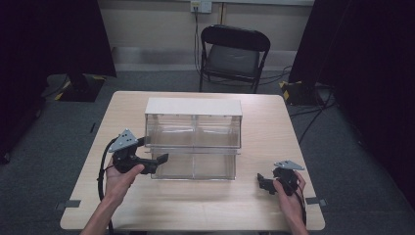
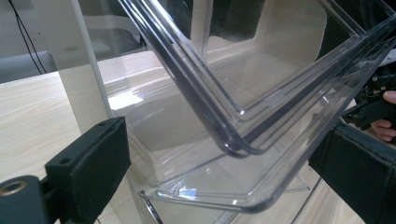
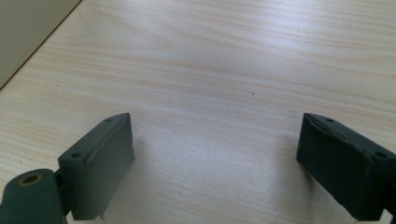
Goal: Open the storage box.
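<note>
A clear plastic bin cabinet [image 1: 193,132] with a white top [image 1: 193,105] stands mid-table, holding two rows of tilt-out bins. My left gripper [image 1: 159,159] is at its lower left corner, open. In the left gripper view its jaws [image 2: 219,172] stand wide on either side of the lower clear bin's front lip [image 2: 224,191], with the tilted upper bin [image 2: 261,70] just above. My right gripper [image 1: 262,182] rests near the table's front right, apart from the cabinet. It is open over bare wood [image 3: 215,154], with nothing between its fingers.
The wooden table [image 1: 205,205] has free room in front of and to the right of the cabinet. A black folding chair [image 1: 234,56] stands behind the table. Dark curtains hang on both sides, and cables [image 1: 313,112] lie on the floor at the right.
</note>
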`<act>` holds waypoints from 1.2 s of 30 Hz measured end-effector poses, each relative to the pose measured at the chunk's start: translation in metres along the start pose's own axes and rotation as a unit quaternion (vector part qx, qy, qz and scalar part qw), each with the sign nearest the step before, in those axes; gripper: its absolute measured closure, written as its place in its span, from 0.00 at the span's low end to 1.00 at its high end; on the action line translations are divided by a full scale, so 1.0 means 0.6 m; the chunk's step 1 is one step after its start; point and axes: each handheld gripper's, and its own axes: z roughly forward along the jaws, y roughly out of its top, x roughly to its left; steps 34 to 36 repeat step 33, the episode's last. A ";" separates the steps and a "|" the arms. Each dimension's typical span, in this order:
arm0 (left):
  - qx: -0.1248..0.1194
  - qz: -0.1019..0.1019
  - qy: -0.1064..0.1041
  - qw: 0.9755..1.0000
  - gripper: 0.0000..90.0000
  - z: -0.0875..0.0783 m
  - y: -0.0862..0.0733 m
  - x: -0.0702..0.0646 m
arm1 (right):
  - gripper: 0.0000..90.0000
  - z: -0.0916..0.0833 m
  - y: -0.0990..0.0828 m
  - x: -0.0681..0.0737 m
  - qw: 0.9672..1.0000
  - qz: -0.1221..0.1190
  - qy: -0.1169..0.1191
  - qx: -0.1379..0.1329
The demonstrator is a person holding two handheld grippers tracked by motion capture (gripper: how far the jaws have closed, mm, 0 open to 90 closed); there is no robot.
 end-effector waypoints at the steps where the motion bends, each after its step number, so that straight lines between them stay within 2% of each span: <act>1: 0.000 0.000 0.000 1.000 0.06 0.000 0.000 0.000 | 0.11 0.000 0.000 0.000 1.000 0.000 0.000 0.000; 36: 0.003 0.003 0.001 1.000 0.06 0.000 0.001 0.000 | 0.11 0.000 0.000 0.000 1.000 0.000 0.000 0.000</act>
